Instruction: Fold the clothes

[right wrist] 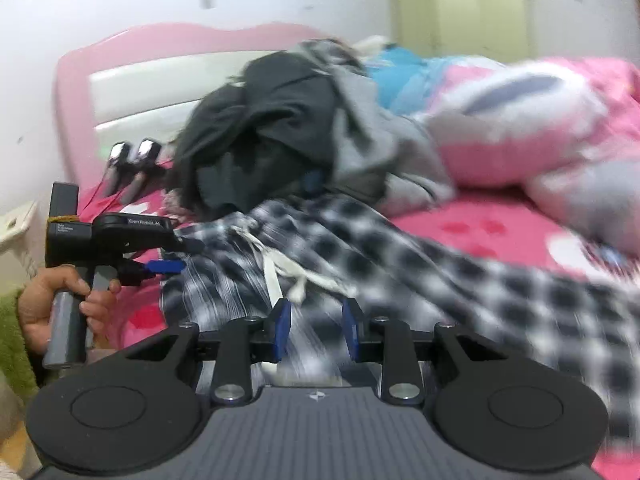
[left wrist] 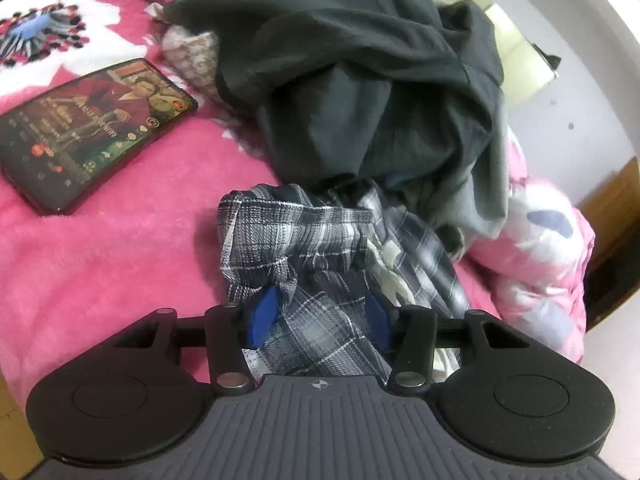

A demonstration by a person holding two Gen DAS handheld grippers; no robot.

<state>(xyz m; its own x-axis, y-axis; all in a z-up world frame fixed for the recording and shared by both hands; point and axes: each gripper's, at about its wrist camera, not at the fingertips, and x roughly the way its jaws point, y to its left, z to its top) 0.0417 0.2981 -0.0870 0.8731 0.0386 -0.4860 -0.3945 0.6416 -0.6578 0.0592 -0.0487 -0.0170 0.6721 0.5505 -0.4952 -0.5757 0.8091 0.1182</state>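
Pink bedding (left wrist: 100, 260) is crowded: plaid shorts (left wrist: 320, 264), gripped by both the left hand-held gripper (left wrist: 320, 314) and the right (right wrist: 316, 330), could be snagged on the dark pile (left wrist: 360, 80).

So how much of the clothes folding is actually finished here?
Nothing looks folded yet. In hand: the plaid garment, bunched on the pink blanket, with cloth between the fingers of both the left gripper and the right gripper; it is still crumpled, its drawstring loose. Left: the heap of dark clothes behind it is untouched, plus a grey piece beside it.
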